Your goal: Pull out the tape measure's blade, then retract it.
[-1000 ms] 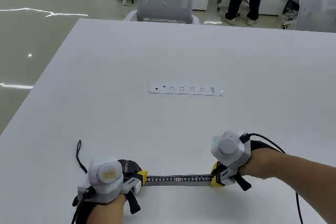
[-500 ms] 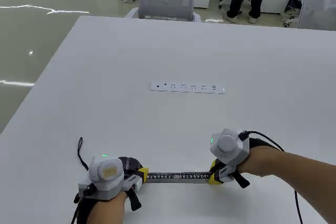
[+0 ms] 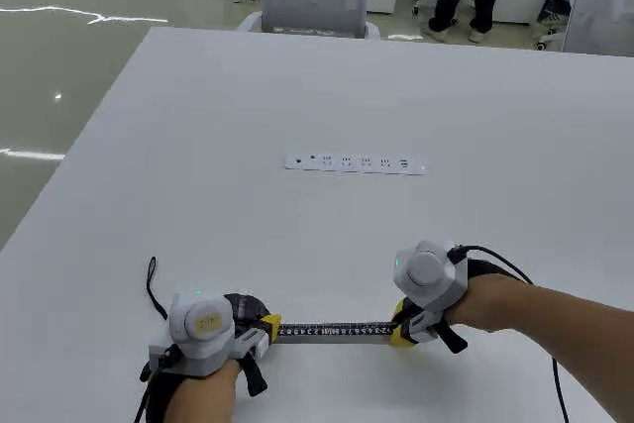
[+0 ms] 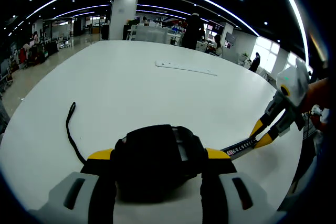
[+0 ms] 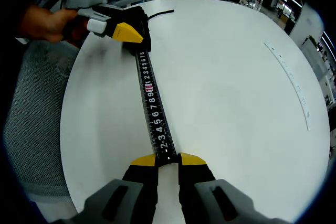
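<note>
Right gripper (image 5: 168, 157) pinches blade (image 5: 151, 95) tip, near right | left gripper (image 4: 158, 155) clamps tape measure case (image 4: 156, 178), near left | risk: loose pinch lets blade whip back left

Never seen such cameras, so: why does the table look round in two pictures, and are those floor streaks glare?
Left and right gripper views: fisheye lens bends the straight-edged table round. Head view: table edges straight; the white streaks on the floor look like glare. Right gripper view: blade numbers are sharp.
</note>
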{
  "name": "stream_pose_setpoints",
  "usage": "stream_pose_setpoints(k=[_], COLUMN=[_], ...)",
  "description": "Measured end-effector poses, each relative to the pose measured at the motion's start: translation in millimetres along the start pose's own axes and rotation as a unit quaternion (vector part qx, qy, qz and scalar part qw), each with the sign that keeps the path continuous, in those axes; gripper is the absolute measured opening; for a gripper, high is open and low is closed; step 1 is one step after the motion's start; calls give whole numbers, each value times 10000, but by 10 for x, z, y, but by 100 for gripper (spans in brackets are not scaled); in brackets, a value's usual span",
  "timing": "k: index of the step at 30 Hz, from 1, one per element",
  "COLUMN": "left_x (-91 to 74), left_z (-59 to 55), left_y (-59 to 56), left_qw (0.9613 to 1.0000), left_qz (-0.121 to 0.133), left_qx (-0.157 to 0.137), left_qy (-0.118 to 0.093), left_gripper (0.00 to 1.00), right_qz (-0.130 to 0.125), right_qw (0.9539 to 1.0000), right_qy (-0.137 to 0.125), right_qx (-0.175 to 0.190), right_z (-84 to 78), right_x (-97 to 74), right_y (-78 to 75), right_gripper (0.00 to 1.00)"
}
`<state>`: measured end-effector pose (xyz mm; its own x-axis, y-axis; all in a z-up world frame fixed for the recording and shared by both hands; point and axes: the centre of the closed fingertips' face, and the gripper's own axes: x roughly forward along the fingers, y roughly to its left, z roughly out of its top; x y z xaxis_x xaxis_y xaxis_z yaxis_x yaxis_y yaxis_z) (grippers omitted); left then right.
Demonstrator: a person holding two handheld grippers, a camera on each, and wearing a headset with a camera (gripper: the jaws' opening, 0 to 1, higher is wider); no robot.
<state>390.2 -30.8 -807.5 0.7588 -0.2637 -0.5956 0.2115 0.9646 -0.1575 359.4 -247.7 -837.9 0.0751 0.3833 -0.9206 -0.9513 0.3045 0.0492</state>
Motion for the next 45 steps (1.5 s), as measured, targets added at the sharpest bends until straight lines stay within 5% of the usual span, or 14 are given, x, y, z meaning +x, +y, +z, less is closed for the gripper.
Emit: stream_pose_setpoints(k=[45], left_x=[1], left_z=[-3], left_y=[3], left_qw=[9999], left_qz=[-33], left_qx=[-101], left_qy=[6], left_gripper=[62], right_qz=[53], right_qw=[9997], right_qy=[-154], right_qx=[-181], right_z=[284], right_x=[110], right_y=[88], right_gripper=[13])
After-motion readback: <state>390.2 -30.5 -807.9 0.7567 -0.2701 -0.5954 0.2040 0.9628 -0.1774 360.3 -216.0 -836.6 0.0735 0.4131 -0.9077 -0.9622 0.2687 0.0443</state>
